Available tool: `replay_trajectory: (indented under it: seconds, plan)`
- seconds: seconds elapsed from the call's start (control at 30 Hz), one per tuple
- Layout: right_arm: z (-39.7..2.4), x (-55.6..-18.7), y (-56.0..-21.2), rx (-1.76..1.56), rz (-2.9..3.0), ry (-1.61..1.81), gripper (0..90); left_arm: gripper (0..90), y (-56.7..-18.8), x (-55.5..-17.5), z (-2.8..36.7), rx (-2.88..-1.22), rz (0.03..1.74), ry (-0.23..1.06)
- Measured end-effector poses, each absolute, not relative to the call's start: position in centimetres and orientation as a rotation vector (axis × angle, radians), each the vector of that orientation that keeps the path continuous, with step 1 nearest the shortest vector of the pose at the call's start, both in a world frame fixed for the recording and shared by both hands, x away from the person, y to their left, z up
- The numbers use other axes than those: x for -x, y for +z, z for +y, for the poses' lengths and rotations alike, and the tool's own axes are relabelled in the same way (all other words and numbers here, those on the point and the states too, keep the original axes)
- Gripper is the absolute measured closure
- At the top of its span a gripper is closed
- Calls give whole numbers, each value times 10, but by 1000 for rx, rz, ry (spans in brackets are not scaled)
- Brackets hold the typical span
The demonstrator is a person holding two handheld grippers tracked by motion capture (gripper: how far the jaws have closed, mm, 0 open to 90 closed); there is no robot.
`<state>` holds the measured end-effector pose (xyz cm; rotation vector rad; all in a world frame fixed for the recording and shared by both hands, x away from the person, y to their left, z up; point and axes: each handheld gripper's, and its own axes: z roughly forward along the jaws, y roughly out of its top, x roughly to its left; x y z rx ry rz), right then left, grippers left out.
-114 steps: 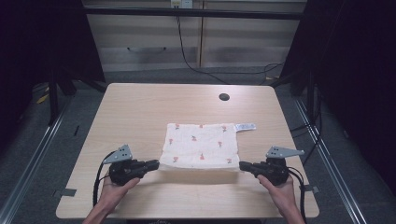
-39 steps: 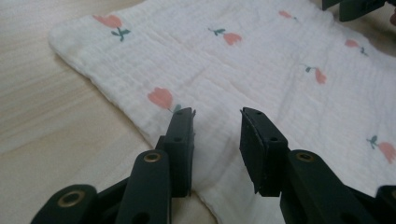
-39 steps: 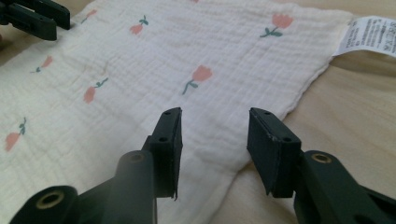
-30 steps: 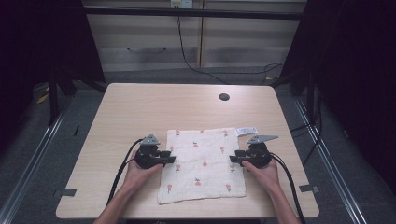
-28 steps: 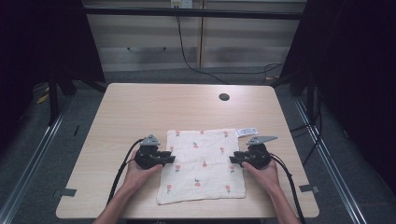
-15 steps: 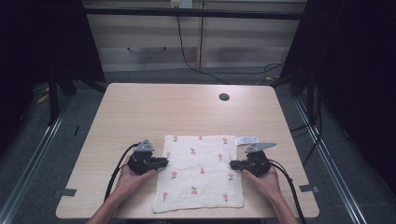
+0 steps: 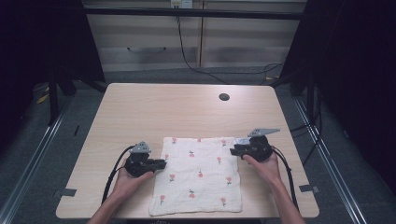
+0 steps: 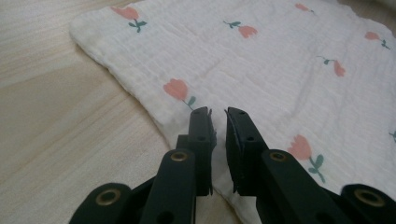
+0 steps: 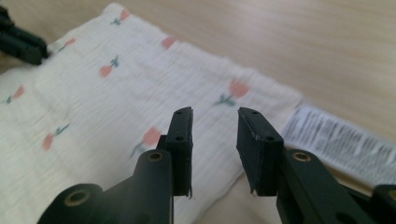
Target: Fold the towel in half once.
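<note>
Left gripper [image 7: 161,164] nearly closed at cloth [image 7: 198,175] edge, nothing pinched; right gripper [image 7: 235,150] just opening, jaws empty above cloth.

Dim room around a pale wooden table [image 7: 140,112].
Beyond it, a light cabinet [image 7: 154,42] with a black cable [image 7: 187,51] hanging down; grey floor [image 7: 37,154], dark curtains [image 7: 355,70] either side.

My left claw [image 7: 161,163] low, jaws nearly together with a thin gap, seemingly gripping nothing, my right claw [image 7: 233,150] raised slightly, jaws just opening and empty, both forearms reaching in from below
</note>
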<state>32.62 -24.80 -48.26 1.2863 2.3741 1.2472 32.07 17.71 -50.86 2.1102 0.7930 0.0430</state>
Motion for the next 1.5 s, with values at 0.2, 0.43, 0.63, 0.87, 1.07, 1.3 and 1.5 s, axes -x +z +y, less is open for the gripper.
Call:
replay_trajectory:
  seconds: [0.2,0.43,0.63,0.87,1.07,1.3,1.5]
  plan:
    - [-252,-367,-480,-1306,2321,1226,657,799,-510,-323,180,-2093,795,7]
    - [-252,-391,-496,-1384,2336,1179,652,790,-510,-323,182,-2092,800,6]
    - [-246,-390,-505,-1391,2364,1139,682,786,-510,-322,184,-2085,811,3]
    - [-239,-387,-506,-1354,2381,1131,834,723,-508,-320,185,-2086,832,-1]
    - [-240,-385,-505,-1357,2385,1148,862,656,-497,-330,190,-2034,842,22]
    - [-239,-386,-501,-1345,2370,1185,864,649,-494,-382,190,-2000,934,35]
    - [-236,-384,-504,-1344,2374,1181,863,650,-500,-402,187,-1964,991,49]
